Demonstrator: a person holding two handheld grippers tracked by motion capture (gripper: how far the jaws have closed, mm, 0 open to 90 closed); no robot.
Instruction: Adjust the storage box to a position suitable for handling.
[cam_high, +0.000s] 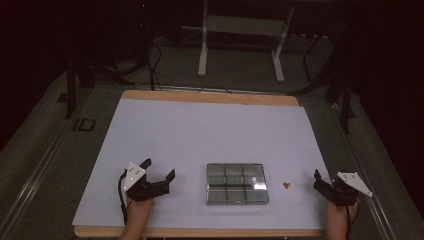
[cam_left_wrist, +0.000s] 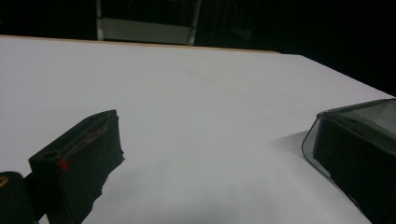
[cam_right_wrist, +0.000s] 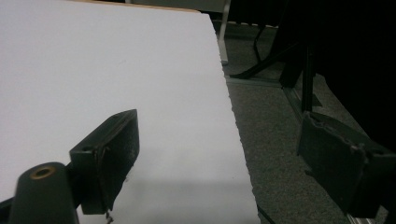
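A pale sheet (cam_high: 200, 130) covers the wooden worktop in a dark room. The clear compartment box (cam_high: 237, 183) lies near the front edge, long axis running left-right. Left gripper (cam_high: 160, 170) and right gripper (cam_high: 320, 176) gape empty

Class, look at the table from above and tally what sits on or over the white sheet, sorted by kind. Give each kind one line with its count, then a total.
Black two-jaw grippers: 2, the left gripper and the right gripper, both open and empty
Clear compartment box: 1
Small reddish-brown item, too small to identify: 1
Total: 4
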